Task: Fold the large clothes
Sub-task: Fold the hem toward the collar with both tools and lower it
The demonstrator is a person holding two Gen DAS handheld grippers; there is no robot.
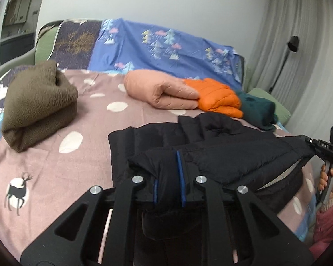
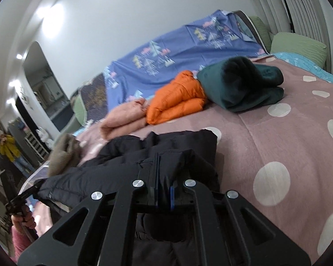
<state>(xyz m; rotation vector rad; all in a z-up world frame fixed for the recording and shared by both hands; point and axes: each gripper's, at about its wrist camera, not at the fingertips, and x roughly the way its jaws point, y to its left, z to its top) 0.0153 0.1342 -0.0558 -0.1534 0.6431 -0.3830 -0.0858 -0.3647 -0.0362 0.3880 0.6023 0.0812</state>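
Both claws, left [image 1: 169, 177] and right [image 2: 163, 177], clamped on black jacket [image 1: 222, 155] edge | bedspread [image 1: 55, 166] bare alongside

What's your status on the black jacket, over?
Both tongs, left and right, clamped on black jacket edge, half folded on bedspread. Folded clothes lie beyond, brown fleece nearest; nothing in the way.

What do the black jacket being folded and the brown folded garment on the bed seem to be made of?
The black quilted puffer jacket looks like smooth, faintly shiny synthetic shell over padding: stitched seams divide it into puffy panels. The brown folded garment looks like matte fleece or a thick knit: its surface is nubbly and it folds in soft, bulky rolls. Which of the two, the blur leaves open.
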